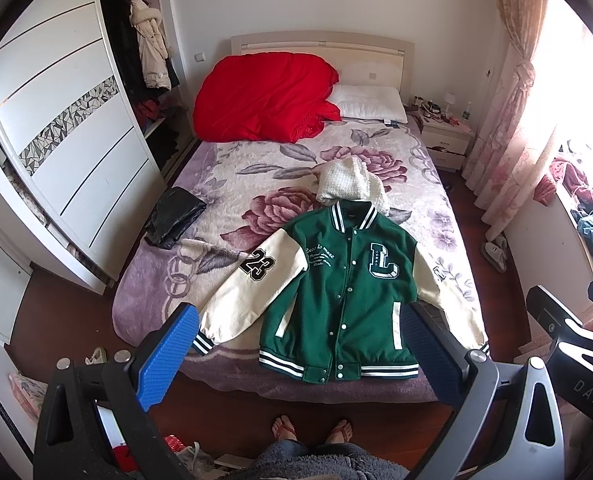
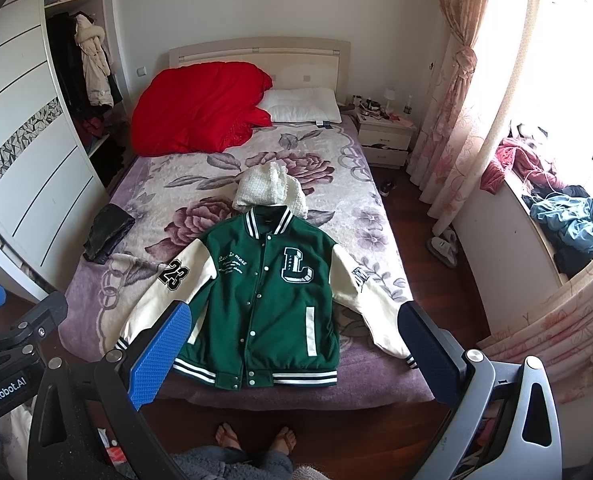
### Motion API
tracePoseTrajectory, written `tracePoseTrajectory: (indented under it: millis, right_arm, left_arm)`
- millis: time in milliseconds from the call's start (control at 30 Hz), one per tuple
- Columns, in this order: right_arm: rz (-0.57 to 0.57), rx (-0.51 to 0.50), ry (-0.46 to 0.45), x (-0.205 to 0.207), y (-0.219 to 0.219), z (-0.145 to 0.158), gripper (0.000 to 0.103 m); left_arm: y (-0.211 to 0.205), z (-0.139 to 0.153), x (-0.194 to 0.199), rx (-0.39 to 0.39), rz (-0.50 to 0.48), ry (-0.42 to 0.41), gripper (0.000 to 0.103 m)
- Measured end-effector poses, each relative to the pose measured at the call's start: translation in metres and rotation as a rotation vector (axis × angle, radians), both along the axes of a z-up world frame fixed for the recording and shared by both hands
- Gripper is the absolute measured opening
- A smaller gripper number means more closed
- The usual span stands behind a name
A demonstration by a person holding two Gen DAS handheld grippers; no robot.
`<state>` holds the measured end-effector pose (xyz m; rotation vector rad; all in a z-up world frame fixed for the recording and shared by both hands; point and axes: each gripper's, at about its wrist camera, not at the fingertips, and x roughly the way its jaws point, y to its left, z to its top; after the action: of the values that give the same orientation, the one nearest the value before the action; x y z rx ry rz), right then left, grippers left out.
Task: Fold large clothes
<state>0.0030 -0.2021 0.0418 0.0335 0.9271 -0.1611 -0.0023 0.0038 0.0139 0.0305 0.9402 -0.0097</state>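
Both fisheye cameras look from the foot of the floral-blanketed bed [image 1: 424, 184] toward its pale wooden headboard [image 1: 320, 46], held high and tilted down, well back from the mattress. The left wrist view sits further left, taking in more of the white sliding wardrobe [image 1: 68, 152]; the right wrist view sits further right, showing more of the pink-curtained window [image 2: 568, 80]. Each frames its own blue-padded fingers [image 1: 168, 360] [image 2: 160, 356] at the bottom edge. Both share the whole bed, the green-and-cream varsity jacket [image 1: 344, 292] [image 2: 268, 292] spread on it, and the person's sandalled feet [image 1: 312, 428] below.
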Motion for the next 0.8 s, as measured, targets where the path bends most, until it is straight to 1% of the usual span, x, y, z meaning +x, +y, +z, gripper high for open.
tracePoseTrajectory:
  millis: [33,233,267,367,433,500,533,567,633,667,733,800]
  right_arm:
    - [0.001,0.005,-0.001,-0.003,-0.004,-0.004,0.103]
    - [0.001,0.008,-0.002,-0.002,0.001,0.002,0.103]
    - [0.002,0.007,-0.004,-0.006,-0.004,-0.002,0.103]
    - [0.001,0.009,-0.008,-0.004,-0.001,0.005,0.103]
    - [0.001,0.01,-0.008,-0.005,-0.002,-0.001,0.103]
    - [0.0,0.012,-0.01,-0.006,0.002,0.017,0.103]
    - [-0.001,0.012,-0.009,-0.005,0.003,0.02,0.103]
    - [0.001,0.014,-0.011,-0.007,0.001,0.016,0.103]
    - [0.001,0.013,-0.01,-0.007,0.001,0.016,0.103]
    - [0.001,0.013,-0.011,-0.006,0.003,0.021,0.103]
    - [0.001,0.013,-0.011,-0.007,0.001,0.016,0.103]
    - [0.0,0.014,-0.011,-0.007,0.002,0.018,0.103]
  left_arm:
    - [0.0,0.001,0.0,0.003,0.0,-0.002,0.103]
    - [-0.001,0.003,0.002,0.003,-0.001,-0.003,0.103]
    - [-0.001,0.003,0.001,0.004,0.0,-0.004,0.103]
    - [-0.002,0.005,0.002,0.004,-0.002,-0.004,0.103]
    - [-0.004,0.01,0.005,0.005,-0.003,-0.008,0.103]
    - [-0.001,0.013,0.008,0.001,-0.004,-0.009,0.103]
    - [0.0,0.016,0.007,0.001,-0.005,-0.012,0.103]
    - [0.0,0.016,0.007,0.0,-0.006,-0.012,0.103]
    - [-0.001,0.016,0.007,0.0,-0.005,-0.013,0.103]
    - [-0.001,0.016,0.007,0.0,-0.004,-0.014,0.103]
    - [-0.001,0.017,0.008,-0.004,-0.007,-0.012,0.103]
    - [-0.002,0.015,0.008,-0.002,-0.007,-0.013,0.103]
